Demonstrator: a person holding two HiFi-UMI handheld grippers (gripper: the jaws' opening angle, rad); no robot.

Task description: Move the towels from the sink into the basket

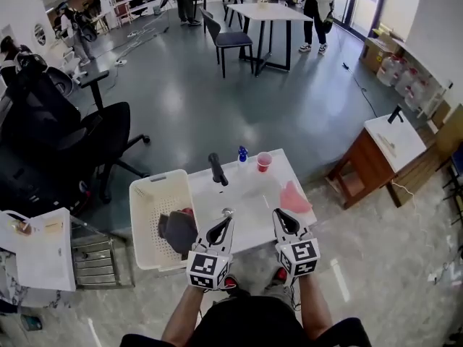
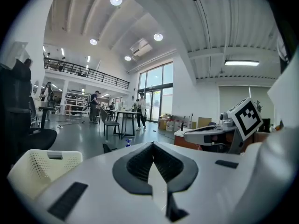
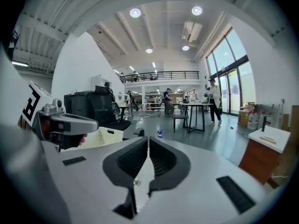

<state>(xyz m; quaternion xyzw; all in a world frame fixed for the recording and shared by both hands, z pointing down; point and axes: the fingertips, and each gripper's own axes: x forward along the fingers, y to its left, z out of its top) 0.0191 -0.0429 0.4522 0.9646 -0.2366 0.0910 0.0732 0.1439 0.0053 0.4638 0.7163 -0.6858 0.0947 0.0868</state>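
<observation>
Left gripper (image 1: 225, 221) and right gripper (image 1: 280, 215): jaws together, empty, above the near edge of the white sink unit (image 1: 242, 197). Pink towel (image 1: 294, 197): on the unit's right side. Laundry basket (image 1: 142, 194), beside the unit's left: contains a dark grey towel (image 1: 177, 231). Black faucet (image 1: 217, 169) and red cup (image 1: 264, 161): far edge.

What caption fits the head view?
Left claw and right claw, shut, above the sink counter; dark towel in basket, pink towel outside.

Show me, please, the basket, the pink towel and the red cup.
Basket (image 1: 153, 202): head view, its bare bottom.
Pink towel (image 1: 295, 198): head view, middle of the cloth.
Red cup (image 1: 264, 162): head view, its side.
</observation>
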